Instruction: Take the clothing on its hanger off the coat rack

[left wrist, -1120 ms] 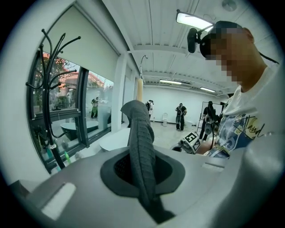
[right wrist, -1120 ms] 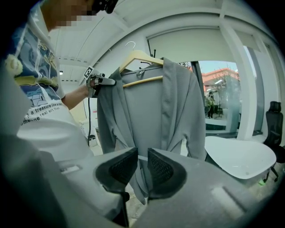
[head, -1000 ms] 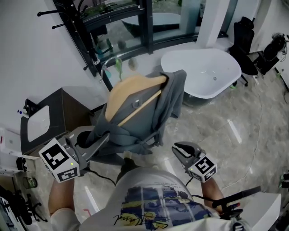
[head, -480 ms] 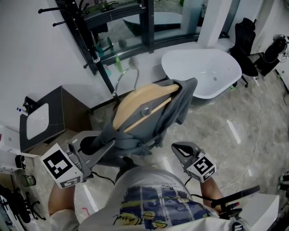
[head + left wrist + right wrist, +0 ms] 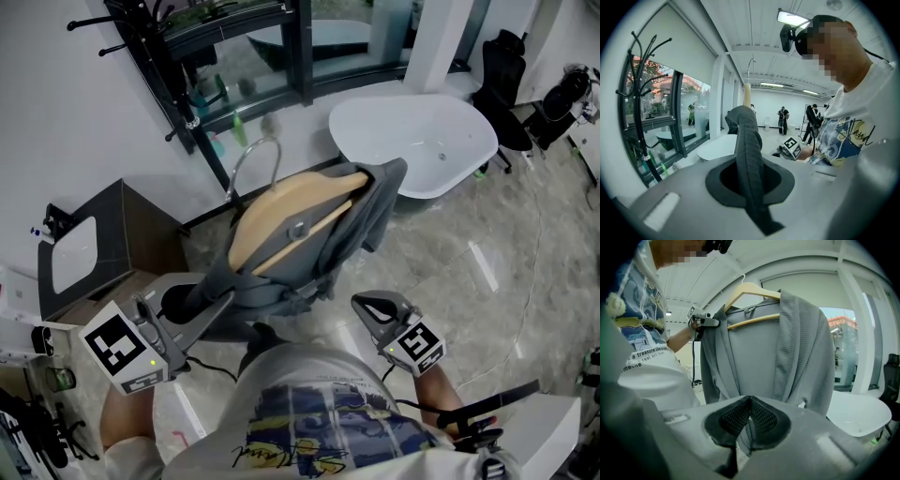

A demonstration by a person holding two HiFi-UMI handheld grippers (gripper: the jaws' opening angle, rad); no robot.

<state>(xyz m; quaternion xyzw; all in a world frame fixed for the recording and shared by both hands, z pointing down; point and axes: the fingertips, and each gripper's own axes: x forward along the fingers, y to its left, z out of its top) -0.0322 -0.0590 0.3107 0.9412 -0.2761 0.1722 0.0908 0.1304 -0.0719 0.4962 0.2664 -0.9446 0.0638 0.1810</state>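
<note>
A grey garment hangs over a wooden hanger with a metal hook, held in the air in front of me. It is apart from the black coat rack at the upper left. My left gripper is shut on the garment's lower left edge; in the left gripper view the grey fabric runs up from between its jaws. My right gripper hovers below the garment with its jaws together and nothing in them. In the right gripper view the garment hangs just ahead, untouched.
A white bathtub stands behind the garment at the right. A dark cabinet with a white basin is at the left by the wall. Black office chairs stand at the far right, and a white tabletop corner is at the lower right.
The hanger with the garment has swung to the right, away from the rack, and turned a little. The left gripper kept its hold; the right gripper stayed about where it was.
</note>
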